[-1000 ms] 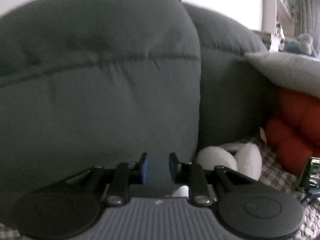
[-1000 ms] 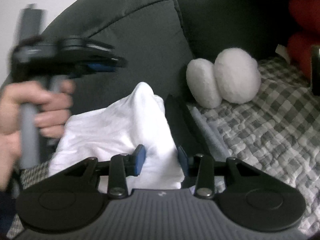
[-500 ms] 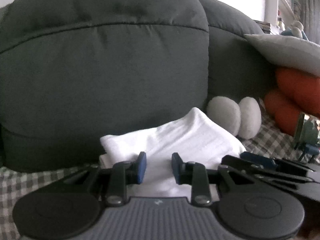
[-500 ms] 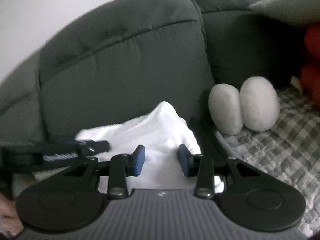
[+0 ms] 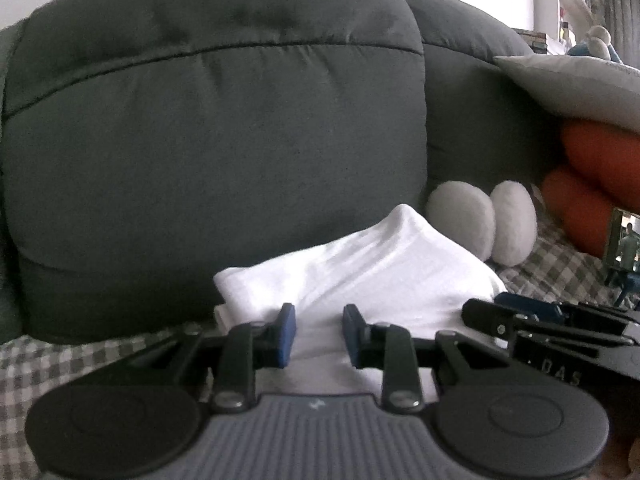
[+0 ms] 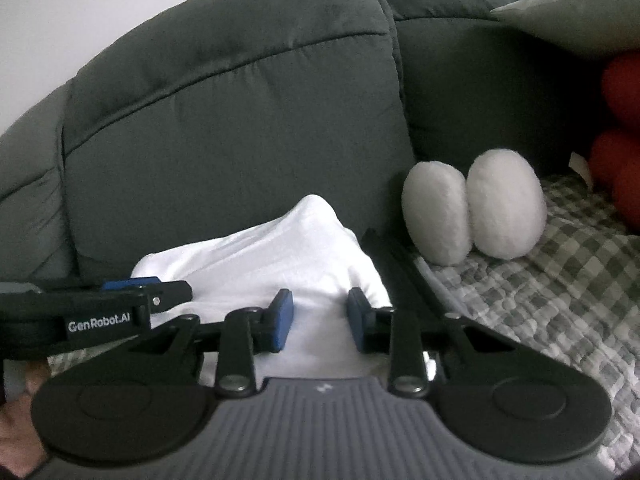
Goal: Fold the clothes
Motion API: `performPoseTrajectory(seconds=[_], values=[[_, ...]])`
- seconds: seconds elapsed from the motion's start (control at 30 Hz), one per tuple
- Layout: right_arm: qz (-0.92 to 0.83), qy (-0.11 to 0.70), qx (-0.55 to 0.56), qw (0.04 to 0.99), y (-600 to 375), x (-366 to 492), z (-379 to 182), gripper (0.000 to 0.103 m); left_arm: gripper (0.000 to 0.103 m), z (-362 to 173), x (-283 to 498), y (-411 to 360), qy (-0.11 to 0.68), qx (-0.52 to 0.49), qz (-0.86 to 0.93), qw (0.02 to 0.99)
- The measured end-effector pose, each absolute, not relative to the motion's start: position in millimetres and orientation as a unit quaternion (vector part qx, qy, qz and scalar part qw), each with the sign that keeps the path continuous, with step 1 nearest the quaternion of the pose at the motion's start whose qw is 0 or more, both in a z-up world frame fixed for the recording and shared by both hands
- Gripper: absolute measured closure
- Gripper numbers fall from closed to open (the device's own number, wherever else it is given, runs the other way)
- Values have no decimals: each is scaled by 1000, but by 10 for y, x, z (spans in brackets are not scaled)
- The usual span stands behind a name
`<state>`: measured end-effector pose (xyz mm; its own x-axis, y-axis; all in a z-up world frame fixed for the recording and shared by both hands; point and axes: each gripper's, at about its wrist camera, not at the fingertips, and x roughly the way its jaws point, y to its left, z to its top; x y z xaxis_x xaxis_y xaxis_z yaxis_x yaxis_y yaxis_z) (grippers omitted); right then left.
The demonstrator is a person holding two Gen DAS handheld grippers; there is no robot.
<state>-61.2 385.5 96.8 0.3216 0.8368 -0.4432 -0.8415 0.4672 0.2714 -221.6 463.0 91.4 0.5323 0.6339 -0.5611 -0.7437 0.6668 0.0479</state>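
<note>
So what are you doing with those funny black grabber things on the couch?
A person is folding clothes with a two-finger gripper in each hand. A folded white cloth garment lies on the checked grey-and-white blanket, leaning against the dark grey sofa cushion. The left gripper and the right gripper both sit open just in front of it, side by side, holding nothing. Two fluffy white oval cushions sit to its right.
</note>
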Motion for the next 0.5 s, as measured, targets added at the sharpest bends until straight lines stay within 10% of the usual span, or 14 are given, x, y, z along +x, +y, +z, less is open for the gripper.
performPoseTrajectory(seconds=[0.5], values=[[551,283,-34,785,3584,-757,1152,63,75,990,-2545,4378,284,-96,403,865]])
